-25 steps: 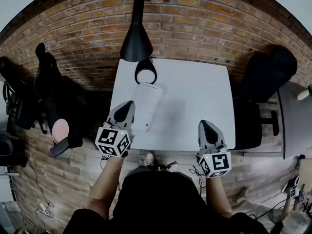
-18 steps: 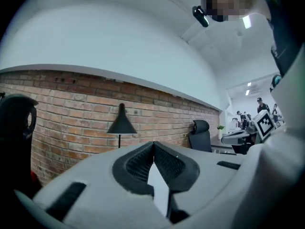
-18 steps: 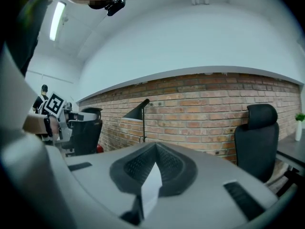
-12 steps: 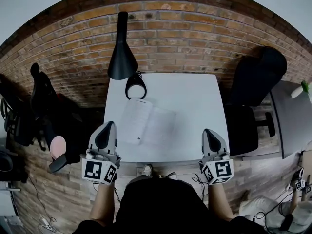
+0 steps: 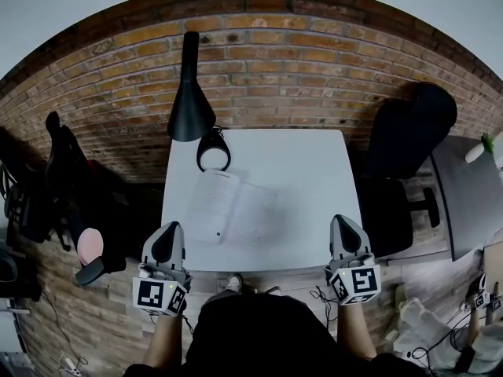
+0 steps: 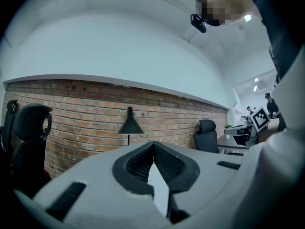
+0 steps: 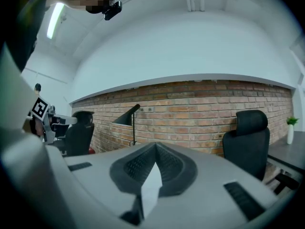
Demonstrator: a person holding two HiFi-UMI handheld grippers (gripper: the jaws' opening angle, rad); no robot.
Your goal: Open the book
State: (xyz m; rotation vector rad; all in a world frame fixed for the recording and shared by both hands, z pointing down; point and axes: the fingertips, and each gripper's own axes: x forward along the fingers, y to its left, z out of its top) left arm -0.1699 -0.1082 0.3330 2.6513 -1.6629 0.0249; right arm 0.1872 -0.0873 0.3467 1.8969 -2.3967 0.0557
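Note:
The book (image 5: 233, 209) lies open and flat on the white table (image 5: 306, 171), its pale pages facing up, left of the table's middle. My left gripper (image 5: 169, 229) hovers at the table's near left corner, shut, holding nothing, a little short of the book's near left edge. My right gripper (image 5: 344, 221) hangs at the near right corner, also shut and empty, well to the right of the book. In the left gripper view (image 6: 153, 143) and the right gripper view (image 7: 155, 145) the jaws meet at the tips; the book is hidden behind them.
A black desk lamp (image 5: 189, 93) stands at the table's far left, its round base (image 5: 213, 149) just beyond the book. A black office chair (image 5: 409, 132) is to the right, another chair (image 5: 63, 155) to the left. A brick wall (image 5: 314, 61) runs behind.
The book's raised, curled pages have dropped flat and open. My left gripper has come away from the book's left side. Both grippers have drawn back to the table's near edge.

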